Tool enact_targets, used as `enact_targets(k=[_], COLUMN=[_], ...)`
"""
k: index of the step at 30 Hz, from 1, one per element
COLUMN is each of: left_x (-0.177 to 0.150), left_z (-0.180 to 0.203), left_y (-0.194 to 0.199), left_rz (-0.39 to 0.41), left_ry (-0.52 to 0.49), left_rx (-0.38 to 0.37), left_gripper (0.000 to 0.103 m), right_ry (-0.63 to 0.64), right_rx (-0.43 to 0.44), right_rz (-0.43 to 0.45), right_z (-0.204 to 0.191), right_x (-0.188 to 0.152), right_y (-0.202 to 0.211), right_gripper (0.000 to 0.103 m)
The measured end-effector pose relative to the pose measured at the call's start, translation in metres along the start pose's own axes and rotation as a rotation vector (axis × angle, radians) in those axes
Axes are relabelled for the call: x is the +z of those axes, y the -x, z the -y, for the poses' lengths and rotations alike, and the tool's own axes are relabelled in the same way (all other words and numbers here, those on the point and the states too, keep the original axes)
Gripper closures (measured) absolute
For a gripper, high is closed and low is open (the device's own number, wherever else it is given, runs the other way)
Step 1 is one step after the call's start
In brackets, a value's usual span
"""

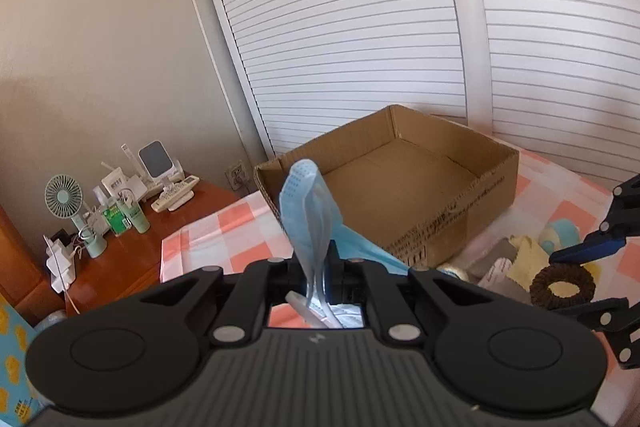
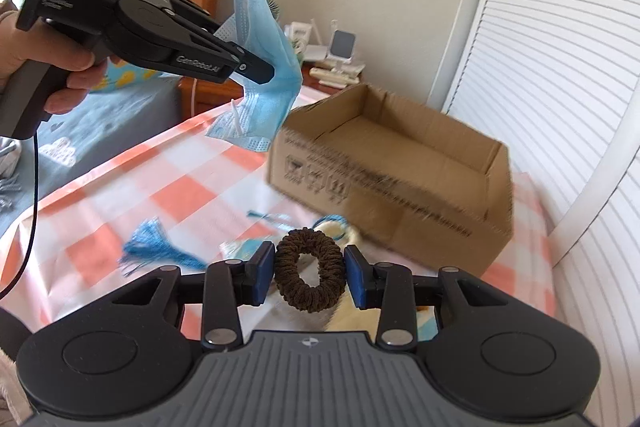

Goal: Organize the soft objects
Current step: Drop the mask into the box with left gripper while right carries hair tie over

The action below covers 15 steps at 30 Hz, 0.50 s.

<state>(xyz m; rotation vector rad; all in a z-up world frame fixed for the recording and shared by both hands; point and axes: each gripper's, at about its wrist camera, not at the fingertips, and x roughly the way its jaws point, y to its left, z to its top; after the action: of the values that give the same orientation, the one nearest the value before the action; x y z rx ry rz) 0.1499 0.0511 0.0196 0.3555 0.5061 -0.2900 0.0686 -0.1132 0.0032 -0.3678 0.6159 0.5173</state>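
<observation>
My left gripper (image 1: pixel 316 267) is shut on a light blue face mask (image 1: pixel 310 211), held in the air in front of an open, empty cardboard box (image 1: pixel 404 163). In the right wrist view the same gripper (image 2: pixel 264 69) holds the mask (image 2: pixel 268 75) up to the left of the box (image 2: pixel 392 163). My right gripper (image 2: pixel 309 275) has its blue pads on both sides of a brown scrunchie (image 2: pixel 309 273), touching it. In the left wrist view the scrunchie (image 1: pixel 562 287) sits between the right gripper's fingers (image 1: pixel 588 251).
The box stands on a pink-and-white checked cloth (image 2: pixel 168 187). A blue tassel (image 2: pixel 156 247), a yellow cloth (image 1: pixel 524 251) and other soft items lie near the scrunchie. A wooden side table (image 1: pixel 120 259) holds a small fan (image 1: pixel 64 199) and bottles. Slatted white doors (image 1: pixel 360 27) stand behind.
</observation>
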Motion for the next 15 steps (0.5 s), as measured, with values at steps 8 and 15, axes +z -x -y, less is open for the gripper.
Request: enact_targets(k=[8, 15], left_x=[0.059, 0.083], left_z=[-0.012, -0.019], left_y=[-0.069, -0.144], left_rz=[0.031, -0.024], left_ry=[-0.023, -0.020], left_rx=[0.032, 0.061], left_gripper=[0.097, 0.046], right_ry=[-0.057, -0.084], right_rx=[-0.060, -0.100], right_rz=[0.027, 0.025], right_z=[0.045, 0.071], right_x=[0.027, 0.039], right_y=[-0.006, -0.018], right_gripper=[0.060, 0.060])
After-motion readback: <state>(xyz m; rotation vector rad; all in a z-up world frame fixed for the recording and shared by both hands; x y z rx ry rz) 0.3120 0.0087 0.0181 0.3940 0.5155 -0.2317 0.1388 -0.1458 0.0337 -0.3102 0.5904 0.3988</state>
